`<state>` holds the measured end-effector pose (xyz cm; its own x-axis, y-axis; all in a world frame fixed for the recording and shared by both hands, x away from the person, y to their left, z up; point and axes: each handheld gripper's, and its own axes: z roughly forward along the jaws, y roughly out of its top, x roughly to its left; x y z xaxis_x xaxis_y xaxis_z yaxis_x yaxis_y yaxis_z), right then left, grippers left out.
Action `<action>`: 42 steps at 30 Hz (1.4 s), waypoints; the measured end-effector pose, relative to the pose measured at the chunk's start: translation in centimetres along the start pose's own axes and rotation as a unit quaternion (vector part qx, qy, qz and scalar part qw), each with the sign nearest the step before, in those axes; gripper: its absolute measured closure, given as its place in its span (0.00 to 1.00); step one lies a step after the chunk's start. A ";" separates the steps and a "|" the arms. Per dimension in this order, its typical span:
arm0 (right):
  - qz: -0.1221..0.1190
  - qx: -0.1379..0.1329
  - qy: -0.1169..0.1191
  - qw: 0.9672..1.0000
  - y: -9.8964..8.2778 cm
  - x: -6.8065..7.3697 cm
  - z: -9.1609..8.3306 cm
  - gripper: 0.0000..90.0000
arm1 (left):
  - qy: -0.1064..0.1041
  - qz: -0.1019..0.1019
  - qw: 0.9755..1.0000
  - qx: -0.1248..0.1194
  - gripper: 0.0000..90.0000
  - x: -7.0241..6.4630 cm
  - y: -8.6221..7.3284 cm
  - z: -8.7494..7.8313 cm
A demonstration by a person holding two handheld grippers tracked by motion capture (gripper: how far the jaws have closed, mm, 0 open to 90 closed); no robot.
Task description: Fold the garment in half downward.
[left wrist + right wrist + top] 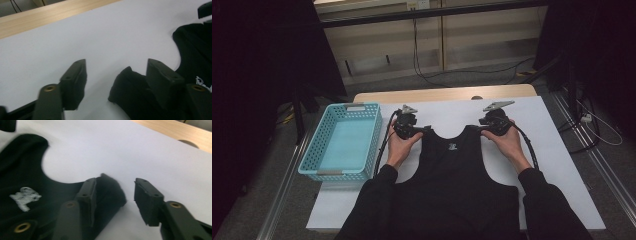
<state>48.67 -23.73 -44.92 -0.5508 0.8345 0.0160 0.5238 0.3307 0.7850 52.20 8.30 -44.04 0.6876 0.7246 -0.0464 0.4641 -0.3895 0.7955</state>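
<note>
1. White sheeting covers the table (557,165), with a dim room behind.
2. A black tank top (452,165) lies flat at the centre, straps pointing away from the person.
3. Judged step: taking hold of both shoulder straps. The left gripper (424,129) and right gripper (476,128) each straddle a strap end, jaws spread, not yet pinching.
4. Next calls for closing fully on both straps before lifting.
5. The turquoise basket (312,155) on the left is empty.

A pale blue perforated basket (343,141) sits at the left edge of the white-covered table (557,170).
</note>
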 end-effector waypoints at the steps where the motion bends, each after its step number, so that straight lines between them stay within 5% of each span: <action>1: -0.005 0.004 -0.006 1.000 0.1 0.0 0.2 0.62 | -0.002 0.003 1.000 0.004 0.42 0.0 0.1 0.1; 10: 0.003 0.010 -0.013 1.000 0.2 -0.4 1.8 0.70 | 0.007 -0.011 0.999 0.040 0.52 1.9 -1.0 1.5; 12: 0.005 0.010 -0.010 1.000 0.1 -0.5 2.0 0.69 | -0.008 -0.015 0.999 0.038 0.52 1.8 -1.1 1.7; 19: 0.005 0.022 0.001 1.000 -0.1 -0.4 2.6 0.66 | -0.007 0.016 0.999 0.048 0.59 1.0 -1.1 2.3; 31: 0.006 0.017 0.029 0.999 -0.3 -0.4 3.0 0.68 | -0.055 0.003 0.998 0.037 0.64 0.8 -1.2 2.7; 34: 0.005 0.020 0.038 0.999 -0.3 -0.3 2.9 0.73 | -0.058 0.014 0.997 0.046 0.72 0.2 -1.2 2.5; 39: 0.008 0.027 0.054 0.998 -0.3 -0.1 2.7 0.83 | -0.074 -0.003 0.996 0.047 0.92 0.0 -1.3 2.4; 42: 0.016 0.030 0.063 0.997 -0.3 0.0 2.6 0.94 | -0.069 -0.008 0.997 0.042 0.95 -0.2 -1.5 2.1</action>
<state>50.23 -22.70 -46.75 -0.6090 0.7840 0.1206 0.5781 0.3345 0.7442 52.56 7.54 -46.55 0.7478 0.6477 -0.1457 0.5162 -0.4292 0.7412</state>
